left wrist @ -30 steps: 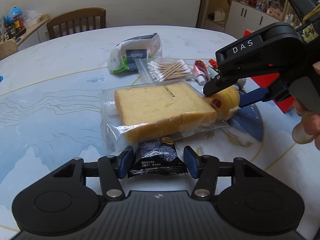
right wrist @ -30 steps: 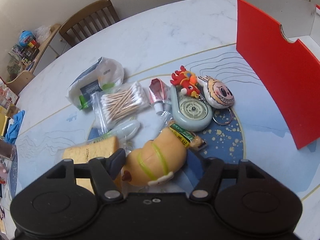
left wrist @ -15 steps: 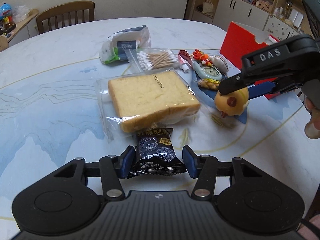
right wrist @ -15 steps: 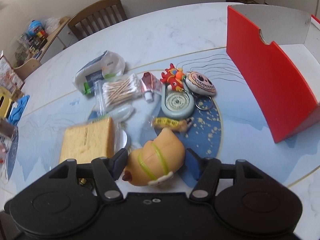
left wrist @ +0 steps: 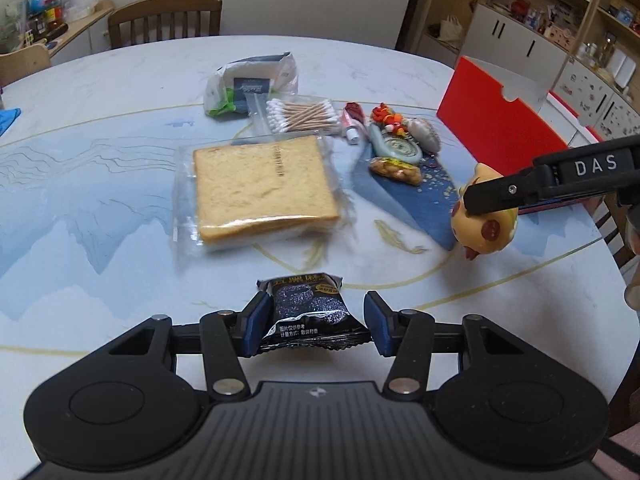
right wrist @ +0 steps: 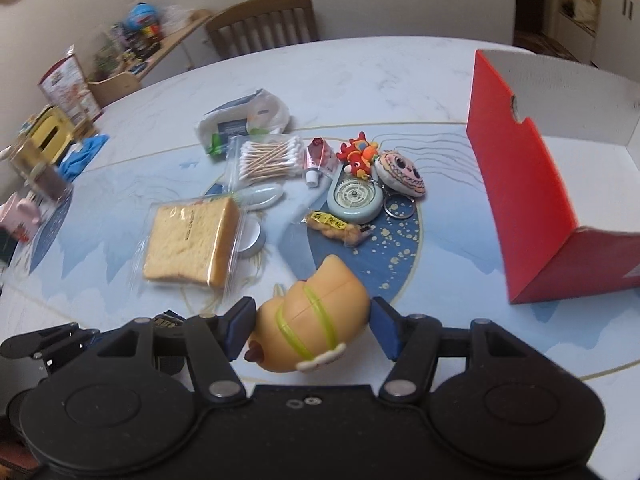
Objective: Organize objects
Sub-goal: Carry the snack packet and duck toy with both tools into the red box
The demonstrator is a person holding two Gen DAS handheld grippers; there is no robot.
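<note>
Marble-patterned round table (left wrist: 100,184) with loose clutter at frame centre: bagged bread slice (left wrist: 264,188), cotton swabs (left wrist: 300,116), keychains. Lower centre of the left view, the left gripper (left wrist: 314,324) pinches a dark snack packet (left wrist: 310,312) by its crinkly sides, lifted off the table; the slick wrapper could slide out. Right of it, the right gripper (right wrist: 310,330) clamps a rounded yellow toy (right wrist: 312,326) short of the red box (right wrist: 524,200); its curved body may squirt free, or clip the near wall.

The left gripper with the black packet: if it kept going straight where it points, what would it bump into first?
Probably the bare table, just short of the bagged bread slice. The left gripper points steeply down; depth is hard to judge.
</note>
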